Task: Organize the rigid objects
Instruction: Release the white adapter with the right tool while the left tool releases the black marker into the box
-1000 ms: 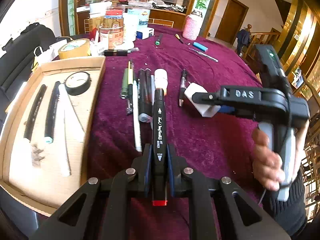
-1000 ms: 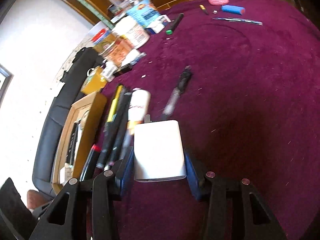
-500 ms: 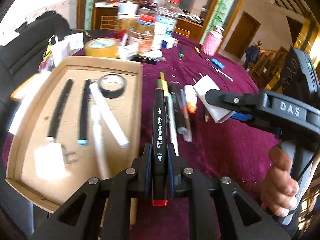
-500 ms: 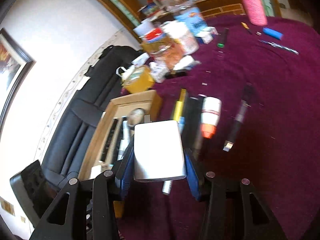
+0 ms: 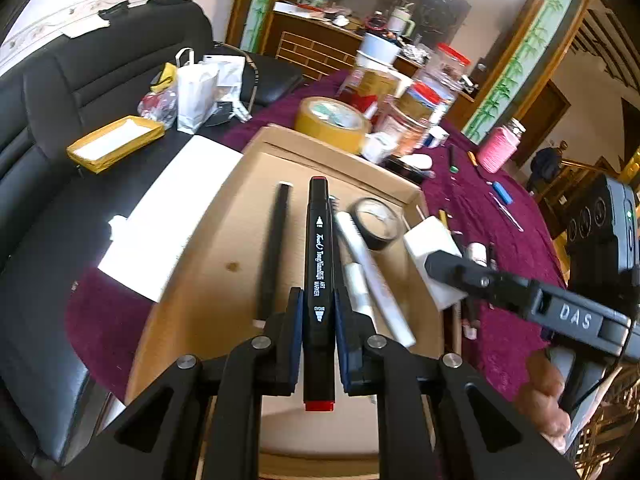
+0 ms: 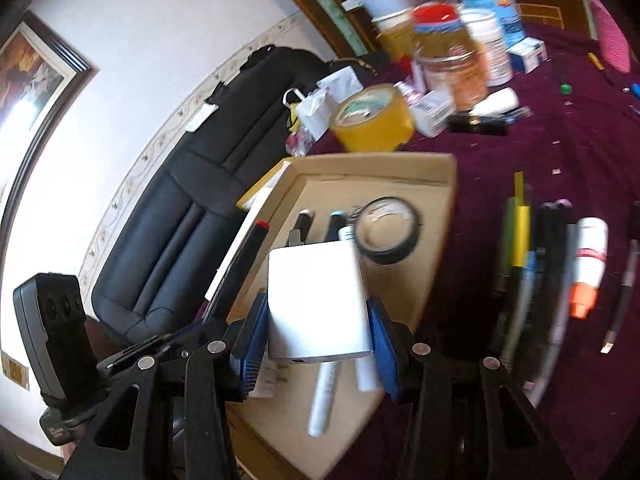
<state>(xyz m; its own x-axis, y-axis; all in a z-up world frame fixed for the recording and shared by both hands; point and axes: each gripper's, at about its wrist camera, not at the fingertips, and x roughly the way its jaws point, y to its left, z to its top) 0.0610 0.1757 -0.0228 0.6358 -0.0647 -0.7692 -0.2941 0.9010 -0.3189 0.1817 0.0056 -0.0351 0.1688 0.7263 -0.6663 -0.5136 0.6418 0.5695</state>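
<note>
A collision is judged the chief risk: the left gripper [image 5: 318, 316] and the right gripper [image 6: 318, 332] are held close together above the same tray [image 5: 224, 248], so one could be knocked by the other as the loads are lowered. The marker [image 5: 319, 264] could also be dropped across the black pen [image 5: 274, 248] or the white pens [image 5: 372, 276] lying in the tray, and the white block [image 6: 316, 304] could be set down on the tape ring [image 6: 386, 230] and left tilted. The marker is clamped by the left gripper, lengthwise and red end nearest the camera. The block is pinched by the right gripper's blue pads at its near end. Both grippers are pitched downward over the tray, the right one on the right side.
</note>
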